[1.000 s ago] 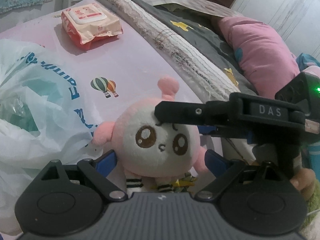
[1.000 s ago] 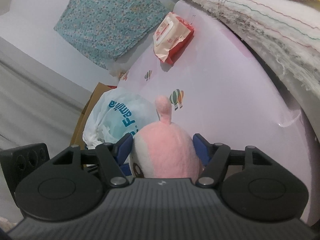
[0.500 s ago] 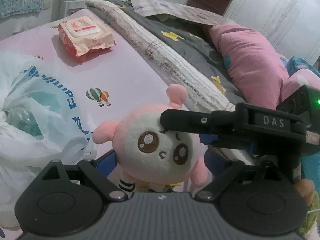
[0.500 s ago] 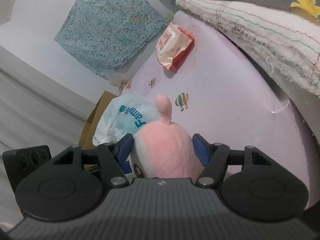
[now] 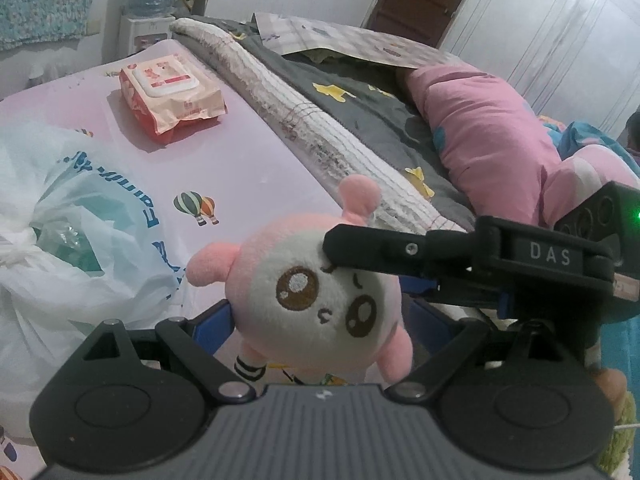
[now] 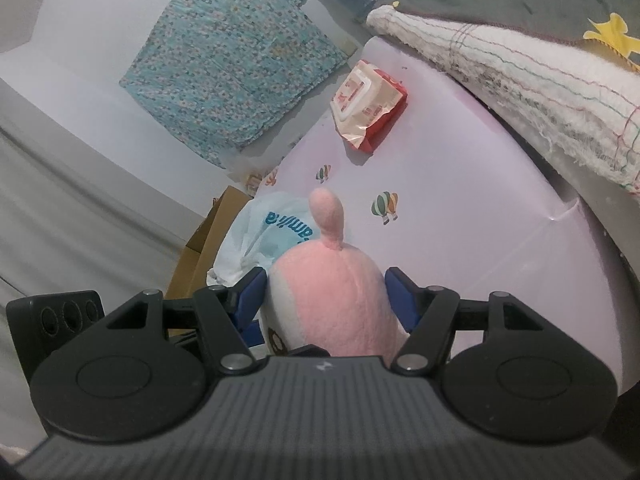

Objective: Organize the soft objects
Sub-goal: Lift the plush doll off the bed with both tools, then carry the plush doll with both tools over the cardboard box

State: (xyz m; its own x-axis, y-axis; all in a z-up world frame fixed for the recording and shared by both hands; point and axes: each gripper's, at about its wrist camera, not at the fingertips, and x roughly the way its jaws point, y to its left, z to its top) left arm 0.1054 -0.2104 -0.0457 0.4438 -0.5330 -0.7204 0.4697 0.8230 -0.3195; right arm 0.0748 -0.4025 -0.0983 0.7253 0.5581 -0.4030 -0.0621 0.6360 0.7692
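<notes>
Pale pink bed sheet (image 5: 248,168) printed with small hot-air balloons covered the near part of the bed; a rolled white blanket (image 5: 320,120) and a grey star-print quilt (image 5: 360,112) lay along its far side, with a pink pillow (image 5: 480,132) beyond.

Right gripper (image 6: 326,300): blue-padded fingers (image 6: 250,294) pressed against both flanks of the pink plush toy (image 6: 332,300), jaws only as wide as the toy's head, clamped on it. From the left wrist view the same gripper (image 5: 360,246) reached in from the right, its upper finger lying across the toy's forehead.

Left gripper (image 5: 320,316): jaws wide apart, the plush toy (image 5: 316,296) sitting between the blue pads. One pad showed at the toy's left side, close to it; could not tell whether it touched. The other pad was largely hidden behind the toy and the right gripper. No grip evident.

Plush toy was held up off the sheet, just in front of both grippers, tilted. Round pink head, white face, two brown embroidered eyes, small mouth, a pink knob on top, stubby pink arms, black-and-white striped leg below.

White plastic bag (image 5: 72,240) with blue lettering sat bunched on the sheet to the left of the toy. Red and cream wet-wipes pack (image 5: 172,96) lay farther back on the sheet, well apart from the toy. Right wrist view showed a cardboard box (image 6: 208,248) past the bed edge, behind the bag
</notes>
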